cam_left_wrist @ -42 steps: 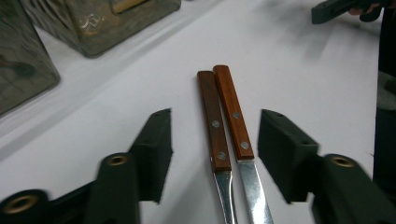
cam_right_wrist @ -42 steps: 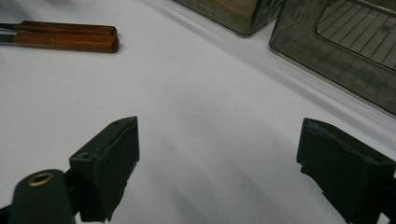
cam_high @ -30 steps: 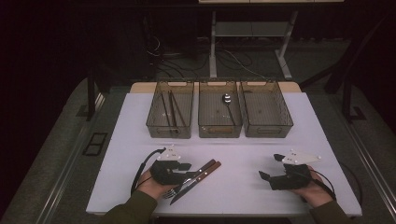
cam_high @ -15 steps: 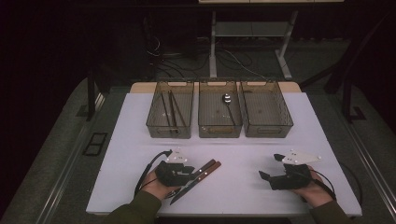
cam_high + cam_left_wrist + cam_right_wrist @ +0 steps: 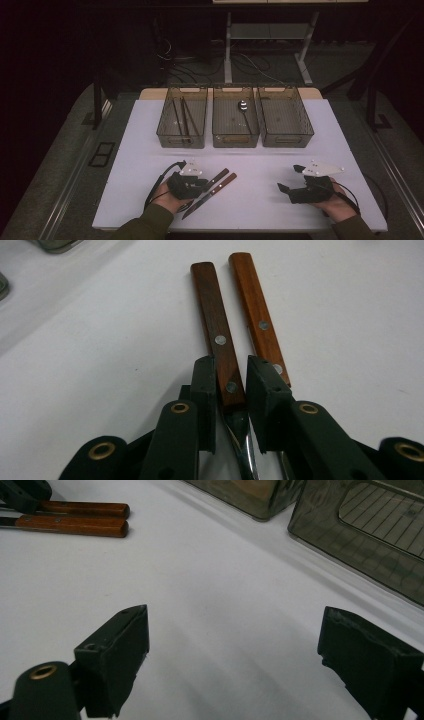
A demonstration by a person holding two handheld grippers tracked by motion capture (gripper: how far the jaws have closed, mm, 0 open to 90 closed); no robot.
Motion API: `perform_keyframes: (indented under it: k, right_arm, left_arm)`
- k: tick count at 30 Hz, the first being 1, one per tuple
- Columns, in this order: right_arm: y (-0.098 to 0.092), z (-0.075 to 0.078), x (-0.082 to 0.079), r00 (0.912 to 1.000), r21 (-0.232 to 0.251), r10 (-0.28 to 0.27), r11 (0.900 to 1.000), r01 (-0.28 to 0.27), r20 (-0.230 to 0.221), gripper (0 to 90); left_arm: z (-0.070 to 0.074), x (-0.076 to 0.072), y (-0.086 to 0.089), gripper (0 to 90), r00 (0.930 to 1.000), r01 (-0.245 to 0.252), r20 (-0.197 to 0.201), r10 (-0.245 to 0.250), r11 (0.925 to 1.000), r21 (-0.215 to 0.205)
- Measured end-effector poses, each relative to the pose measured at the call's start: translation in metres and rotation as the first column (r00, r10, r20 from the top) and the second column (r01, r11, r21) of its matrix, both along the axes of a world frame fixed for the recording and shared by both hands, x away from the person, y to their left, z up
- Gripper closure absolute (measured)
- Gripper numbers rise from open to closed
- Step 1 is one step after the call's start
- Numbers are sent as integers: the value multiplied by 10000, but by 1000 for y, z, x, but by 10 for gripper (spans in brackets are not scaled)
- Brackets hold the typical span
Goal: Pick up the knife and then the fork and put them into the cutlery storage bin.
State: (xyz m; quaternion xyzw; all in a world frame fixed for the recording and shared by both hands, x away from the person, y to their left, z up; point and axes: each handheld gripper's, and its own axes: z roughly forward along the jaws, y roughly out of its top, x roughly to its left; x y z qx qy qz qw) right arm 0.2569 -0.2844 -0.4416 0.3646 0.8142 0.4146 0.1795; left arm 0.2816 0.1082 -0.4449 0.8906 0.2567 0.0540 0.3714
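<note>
As you work at the 1 white table, note 3 smoked plastic bins standing in a row along its far half. The left bin holds 2 long dark utensils, the middle bin holds 1 spoon, and the right bin's contents cannot be told. You hold 2 grippers. Your right gripper rests near the front edge, jaws spread wide with nothing between them. Your left gripper has just been closing on the darker of 2 wooden-handled knives; the lighter knife lies just beside it.
</note>
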Motion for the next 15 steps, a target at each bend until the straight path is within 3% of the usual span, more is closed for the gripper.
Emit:
perform_keyframes:
  k: [5,10,15]
  right_arm:
    - [0,0,0,10000,-12,3,10000,-3,6,131]
    - [2,-1,0,10000,-57,27,10000,-27,-14,132]
    - [3,-1,0,10000,-100,91,9999,-91,0,132]
  left_arm:
    - [0,-3,-3,690,9999,-133,28,133,9998,177]
    - [1,-8,-9,699,9989,-237,416,206,9969,747]
    - [1,-6,-8,755,9993,-105,378,79,9976,685]
